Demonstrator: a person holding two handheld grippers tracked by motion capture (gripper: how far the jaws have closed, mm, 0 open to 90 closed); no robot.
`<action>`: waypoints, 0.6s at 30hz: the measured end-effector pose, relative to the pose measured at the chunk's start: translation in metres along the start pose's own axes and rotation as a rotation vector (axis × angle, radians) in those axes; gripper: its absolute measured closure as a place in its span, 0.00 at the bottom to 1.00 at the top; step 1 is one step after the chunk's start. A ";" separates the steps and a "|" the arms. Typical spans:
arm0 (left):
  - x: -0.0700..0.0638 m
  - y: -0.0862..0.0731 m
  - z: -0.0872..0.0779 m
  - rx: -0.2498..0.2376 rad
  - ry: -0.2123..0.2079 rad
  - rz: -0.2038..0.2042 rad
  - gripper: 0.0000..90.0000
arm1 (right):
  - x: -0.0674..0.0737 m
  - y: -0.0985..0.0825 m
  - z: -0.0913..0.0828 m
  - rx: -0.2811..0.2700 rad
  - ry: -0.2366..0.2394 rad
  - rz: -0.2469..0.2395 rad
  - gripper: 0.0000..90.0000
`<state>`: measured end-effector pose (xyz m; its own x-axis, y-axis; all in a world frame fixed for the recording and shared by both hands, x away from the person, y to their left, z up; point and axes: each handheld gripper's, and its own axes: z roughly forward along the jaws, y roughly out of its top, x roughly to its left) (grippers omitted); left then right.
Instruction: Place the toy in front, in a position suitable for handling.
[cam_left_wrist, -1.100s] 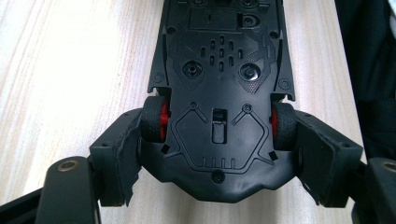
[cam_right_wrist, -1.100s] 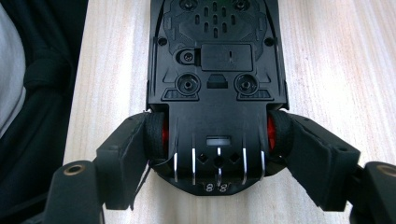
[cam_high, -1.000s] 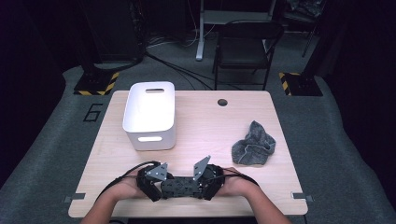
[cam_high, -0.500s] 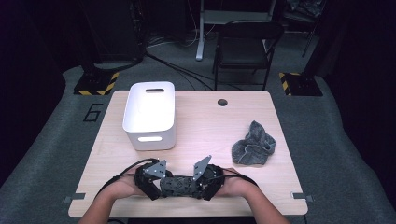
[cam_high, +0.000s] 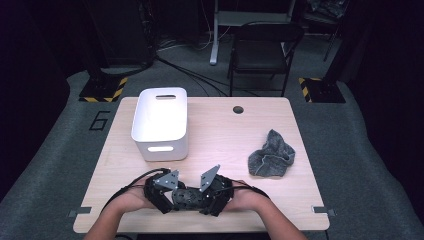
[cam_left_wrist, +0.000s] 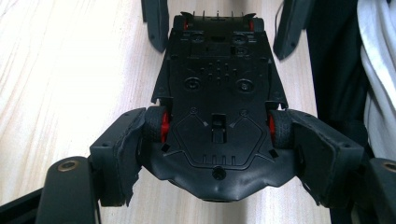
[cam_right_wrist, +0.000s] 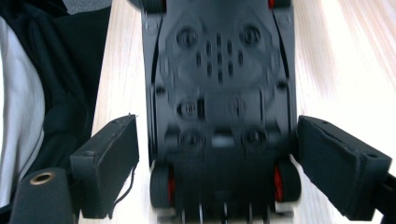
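A black toy car with red wheel hubs (cam_high: 187, 196) lies upside down near the table's front edge, held between both hands. My left gripper (cam_high: 175, 197) is shut on it: in the left gripper view its pads (cam_left_wrist: 128, 149) press on the wheels at one end of the car (cam_left_wrist: 217, 93). My right gripper (cam_high: 202, 197) is at the other end, and its jaws have just been opening. In the right gripper view the car (cam_right_wrist: 219, 93) lies between the right gripper's (cam_right_wrist: 217, 149) pads (cam_right_wrist: 114, 158), with a small gap on each side.
A white bin (cam_high: 160, 122) stands on the wooden table (cam_high: 225, 135) at the back left. A crumpled grey cloth (cam_high: 272, 156) lies at the right. There is a cable hole (cam_high: 238, 109) near the far edge and a chair (cam_high: 265, 50) behind the table.
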<state>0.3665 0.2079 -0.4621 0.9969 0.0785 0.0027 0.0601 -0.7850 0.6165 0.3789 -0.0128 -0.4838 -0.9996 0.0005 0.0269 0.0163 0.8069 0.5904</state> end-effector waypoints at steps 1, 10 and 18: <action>0.000 0.000 0.000 -0.004 0.009 -0.001 0.27 | 0.000 0.003 0.002 0.002 -0.004 -0.004 0.15; 0.001 -0.001 0.000 -0.009 0.001 -0.004 0.27 | -0.002 0.018 0.022 0.004 0.013 -0.027 0.17; 0.001 0.000 0.001 -0.016 0.000 -0.011 0.27 | 0.000 0.025 0.027 -0.003 0.022 -0.041 0.21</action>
<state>0.3675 0.2075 -0.4628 0.9962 0.0871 -0.0036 0.0700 -0.7744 0.6288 0.3788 0.0230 -0.4909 -0.9987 -0.0458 0.0206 -0.0247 0.8043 0.5937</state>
